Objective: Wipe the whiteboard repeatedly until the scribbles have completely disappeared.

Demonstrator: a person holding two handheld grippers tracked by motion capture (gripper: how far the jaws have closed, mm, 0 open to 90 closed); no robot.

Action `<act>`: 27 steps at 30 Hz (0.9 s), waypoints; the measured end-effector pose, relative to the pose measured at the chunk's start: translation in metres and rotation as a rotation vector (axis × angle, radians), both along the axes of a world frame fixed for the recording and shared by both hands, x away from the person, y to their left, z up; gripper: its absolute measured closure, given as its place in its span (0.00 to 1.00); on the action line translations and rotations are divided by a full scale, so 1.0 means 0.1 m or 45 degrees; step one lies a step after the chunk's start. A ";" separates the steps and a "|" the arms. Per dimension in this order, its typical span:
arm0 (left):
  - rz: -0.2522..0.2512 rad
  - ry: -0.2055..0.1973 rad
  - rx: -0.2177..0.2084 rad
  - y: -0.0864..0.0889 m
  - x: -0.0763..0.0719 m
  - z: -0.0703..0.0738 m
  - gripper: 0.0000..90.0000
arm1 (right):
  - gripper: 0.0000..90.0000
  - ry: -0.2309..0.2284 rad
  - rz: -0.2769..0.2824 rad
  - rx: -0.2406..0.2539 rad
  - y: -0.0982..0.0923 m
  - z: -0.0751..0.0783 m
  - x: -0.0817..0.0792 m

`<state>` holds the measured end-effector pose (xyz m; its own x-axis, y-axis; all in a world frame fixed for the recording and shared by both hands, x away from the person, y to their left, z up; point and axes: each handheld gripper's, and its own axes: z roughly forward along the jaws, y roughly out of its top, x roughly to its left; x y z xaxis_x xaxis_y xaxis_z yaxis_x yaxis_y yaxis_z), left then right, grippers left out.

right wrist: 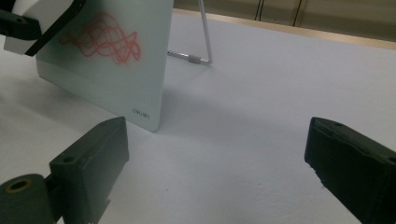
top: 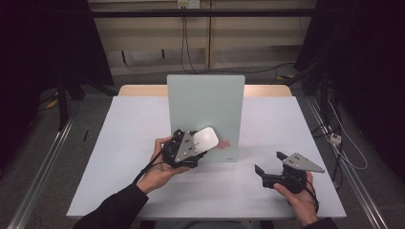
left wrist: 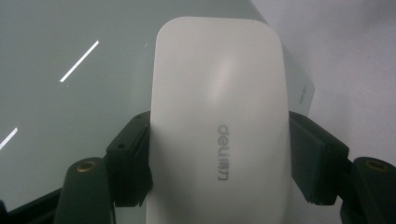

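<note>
The left gripper [top: 200,143] clamped a white eraser [top: 206,139] by its long sides, held against the lower part of the standing glass board [top: 205,102] beside a red scribble [right wrist: 105,39]. The eraser's long axis ran along the jaws, pointing far and right. A hard push could tip the propped board. At right, the right gripper [top: 270,163] rested with jaws wide apart, holding nothing.

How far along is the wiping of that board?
Done: the left gripper has the white eraser clamped between its fingers. In hand: the eraser sits at the board. Left: the red scribble is still there. The right gripper waits open.
</note>
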<state>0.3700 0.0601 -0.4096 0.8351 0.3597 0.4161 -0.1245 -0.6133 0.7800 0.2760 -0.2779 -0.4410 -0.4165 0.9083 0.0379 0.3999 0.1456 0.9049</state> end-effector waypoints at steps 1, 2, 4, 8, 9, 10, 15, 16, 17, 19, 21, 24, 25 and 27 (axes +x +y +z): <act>-0.004 0.007 0.002 0.00 0.00 -0.01 0.35 | 0.07 0.000 0.000 0.000 0.00 0.00 0.00; -0.003 0.013 0.002 -0.01 -0.01 -0.02 0.35 | 0.07 0.000 0.001 -0.001 0.00 0.00 0.00; -0.004 0.020 0.008 -0.01 -0.01 -0.03 0.35 | 0.07 -0.003 0.003 -0.001 0.00 0.00 0.00; -0.011 0.033 0.023 -0.04 -0.03 -0.07 0.35 | 0.07 -0.002 0.003 -0.002 0.00 0.00 0.00; -0.016 0.029 0.028 -0.05 -0.03 -0.08 0.35 | 0.07 0.001 0.002 -0.001 0.00 0.00 0.00; -0.021 0.027 0.036 -0.06 -0.04 -0.09 0.35 | 0.07 -0.001 0.002 -0.001 0.00 0.00 0.00; -0.037 0.049 0.060 -0.10 -0.06 -0.15 0.35 | 0.07 -0.003 0.003 -0.002 0.00 0.00 0.00; -0.038 0.051 0.065 -0.10 -0.06 -0.15 0.35 | 0.07 -0.004 0.004 -0.003 0.00 0.00 0.00; -0.037 0.053 0.065 -0.10 -0.06 -0.15 0.35 | 0.07 -0.002 0.003 -0.001 0.00 0.00 0.00; -0.041 0.070 0.066 -0.11 -0.07 -0.16 0.35 | 0.07 -0.005 0.004 -0.003 0.00 0.00 0.00; -0.049 0.064 0.081 -0.12 -0.07 -0.18 0.35 | 0.07 -0.004 0.005 -0.003 0.00 0.00 0.00; -0.059 0.084 0.094 -0.14 -0.09 -0.21 0.35 | 0.07 0.001 0.003 -0.002 0.00 0.00 0.00; -0.065 0.078 0.096 -0.14 -0.09 -0.22 0.35 | 0.07 -0.001 0.004 -0.002 0.00 0.00 0.00; -0.066 0.091 0.102 -0.15 -0.09 -0.23 0.35 | 0.07 -0.003 0.004 -0.003 0.00 0.00 0.00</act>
